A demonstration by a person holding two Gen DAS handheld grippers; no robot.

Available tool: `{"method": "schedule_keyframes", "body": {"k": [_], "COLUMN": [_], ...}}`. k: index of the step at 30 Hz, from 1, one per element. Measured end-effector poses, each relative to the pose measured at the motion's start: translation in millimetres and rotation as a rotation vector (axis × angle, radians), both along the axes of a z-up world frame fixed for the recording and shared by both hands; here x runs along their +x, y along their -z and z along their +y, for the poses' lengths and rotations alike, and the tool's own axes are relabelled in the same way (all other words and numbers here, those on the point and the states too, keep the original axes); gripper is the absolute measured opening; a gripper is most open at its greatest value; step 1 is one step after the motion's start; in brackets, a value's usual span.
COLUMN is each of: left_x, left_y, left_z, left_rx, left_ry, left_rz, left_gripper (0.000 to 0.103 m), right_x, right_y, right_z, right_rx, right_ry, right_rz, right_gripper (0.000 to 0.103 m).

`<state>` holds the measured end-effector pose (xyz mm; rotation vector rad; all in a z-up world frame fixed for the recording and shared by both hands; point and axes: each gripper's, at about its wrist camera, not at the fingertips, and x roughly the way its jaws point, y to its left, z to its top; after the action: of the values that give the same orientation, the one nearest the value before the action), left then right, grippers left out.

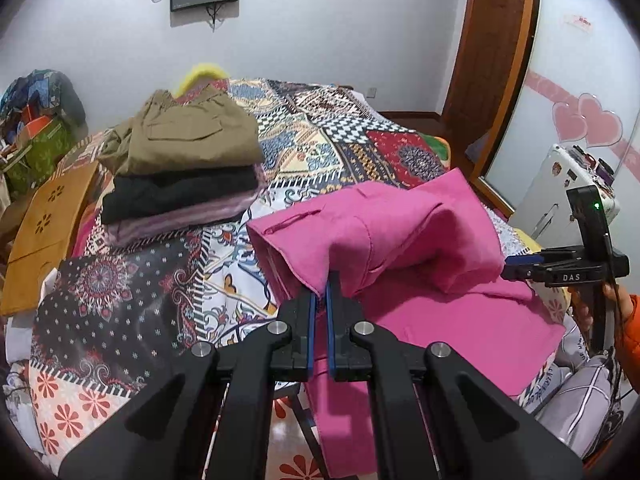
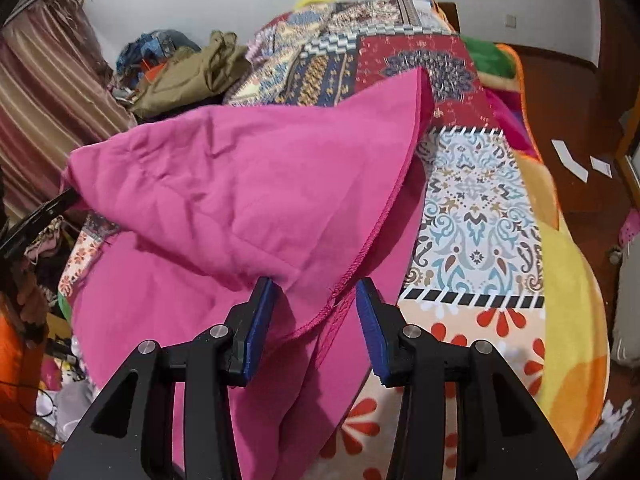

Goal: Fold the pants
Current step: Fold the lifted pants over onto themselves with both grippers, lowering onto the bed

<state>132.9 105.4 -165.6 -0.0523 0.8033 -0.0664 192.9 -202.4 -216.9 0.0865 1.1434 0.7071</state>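
The pink pants (image 1: 400, 240) lie on the patterned bedspread (image 1: 320, 140), with their upper layer lifted and partly folded over. My left gripper (image 1: 325, 280) is shut on a raised corner of the pink cloth. In the left wrist view my right gripper (image 1: 520, 266) sits at the pants' right edge, held by a hand in an orange sleeve (image 1: 628, 320). In the right wrist view my right gripper (image 2: 316, 284) stands open. A hemmed edge of the pink pants (image 2: 240, 184) hangs loose between its blue pads (image 2: 260, 320), which do not press on it.
A stack of folded clothes (image 1: 180, 168), olive on top of black and lilac, sits at the bed's far left. An orange-brown box (image 1: 44, 232) is beside it. A wooden door (image 1: 492, 60) and a white appliance (image 1: 560, 184) stand right of the bed.
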Motion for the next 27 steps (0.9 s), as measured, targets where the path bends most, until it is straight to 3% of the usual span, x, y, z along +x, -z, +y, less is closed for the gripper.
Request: {"method": "schedule_keyframes", "body": {"k": [11, 18, 27], "left_x": [3, 2, -1], "left_y": [18, 24, 10], "left_z": [-2, -5, -2], "left_rx": [-0.013, -0.008, -0.006], "left_ry": [0.003, 0.006, 0.002], "left_rz": [0.038, 0.049, 0.012], "left_gripper": [0.004, 0.004, 0.004], "right_x": [1, 0, -3], "right_y": [7, 7, -22], "right_z": [9, 8, -8], "right_rx": [0.009, 0.030, 0.072], "right_ry": [-0.036, -0.020, 0.040], "right_rz": [0.001, -0.001, -0.092], "right_gripper": [0.039, 0.013, 0.006]}}
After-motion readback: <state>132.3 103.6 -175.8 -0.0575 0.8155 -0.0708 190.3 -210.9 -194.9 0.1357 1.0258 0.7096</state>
